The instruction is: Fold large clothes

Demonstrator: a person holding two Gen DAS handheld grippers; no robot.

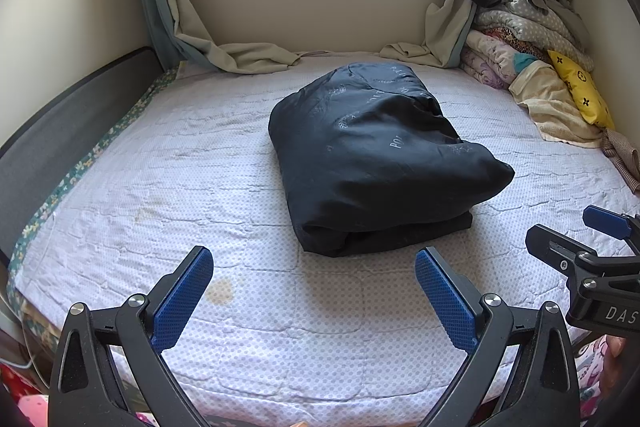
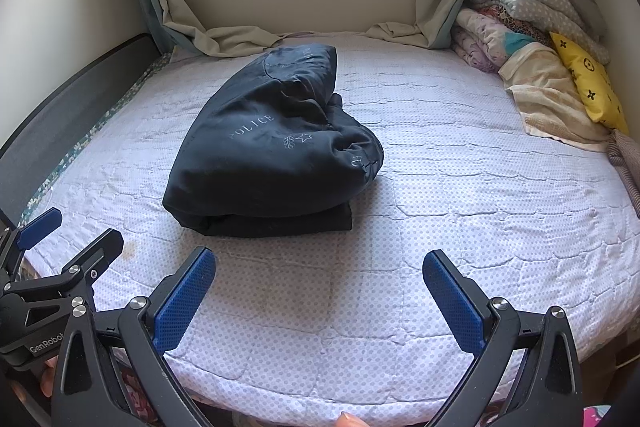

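A dark navy padded garment (image 1: 376, 155) with pale "POLICE" lettering lies folded into a thick bundle on the middle of the bed; it also shows in the right wrist view (image 2: 272, 151). My left gripper (image 1: 314, 259) is open and empty, held above the bed's near edge, short of the bundle. My right gripper (image 2: 320, 261) is open and empty too, just right of the bundle's near edge. Each gripper shows at the side of the other's view: the right one (image 1: 576, 231) and the left one (image 2: 76, 227).
The bed has a white dotted quilted cover (image 1: 160, 187). A pile of folded blankets and a yellow pillow (image 1: 576, 87) fills the far right corner. Curtains (image 1: 240, 55) trail onto the bed's far side under a windowsill with jars. A dark headboard (image 1: 60, 131) runs along the left.
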